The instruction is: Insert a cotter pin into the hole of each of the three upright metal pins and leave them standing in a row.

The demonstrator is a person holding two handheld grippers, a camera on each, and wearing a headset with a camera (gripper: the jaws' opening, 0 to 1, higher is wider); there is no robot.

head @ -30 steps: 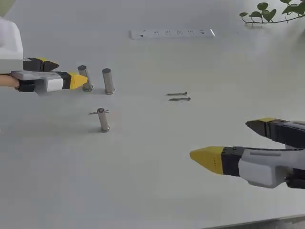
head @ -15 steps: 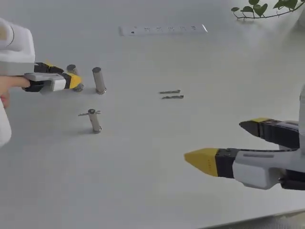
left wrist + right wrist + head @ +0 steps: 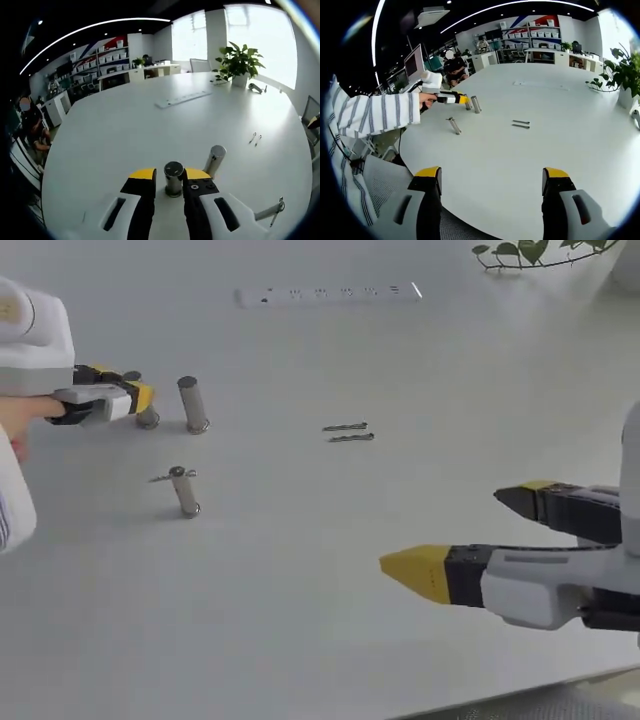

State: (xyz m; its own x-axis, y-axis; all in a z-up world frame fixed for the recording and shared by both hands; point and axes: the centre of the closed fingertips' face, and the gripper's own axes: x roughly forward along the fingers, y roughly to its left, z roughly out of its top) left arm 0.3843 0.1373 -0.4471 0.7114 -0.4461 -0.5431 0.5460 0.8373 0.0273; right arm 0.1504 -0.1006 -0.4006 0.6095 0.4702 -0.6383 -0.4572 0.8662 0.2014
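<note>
Three upright metal pins stand at the left of the white table (image 3: 300, 570). My left gripper (image 3: 140, 395) is shut on the far left pin (image 3: 147, 418), its yellow-tipped jaws tight on either side of that pin (image 3: 173, 175), which still rests on the table. A bare second pin (image 3: 192, 405) stands just to its right. Nearer me, the third pin (image 3: 184, 492) has a cotter pin through its top. Two loose cotter pins (image 3: 348, 432) lie mid-table. My right gripper (image 3: 455, 532) hangs open at the lower right, holding nothing (image 3: 491, 180).
A white power strip (image 3: 330, 293) lies along the far side, and a potted plant (image 3: 530, 252) is at the far right corner. A hand and a striped sleeve (image 3: 375, 115) hold the left gripper. The table's near edge (image 3: 520, 695) runs under my right gripper.
My left gripper's jaws have narrowed around the far left pin. The right gripper has stayed about where it was. The rest of the shift comes from the head camera.
</note>
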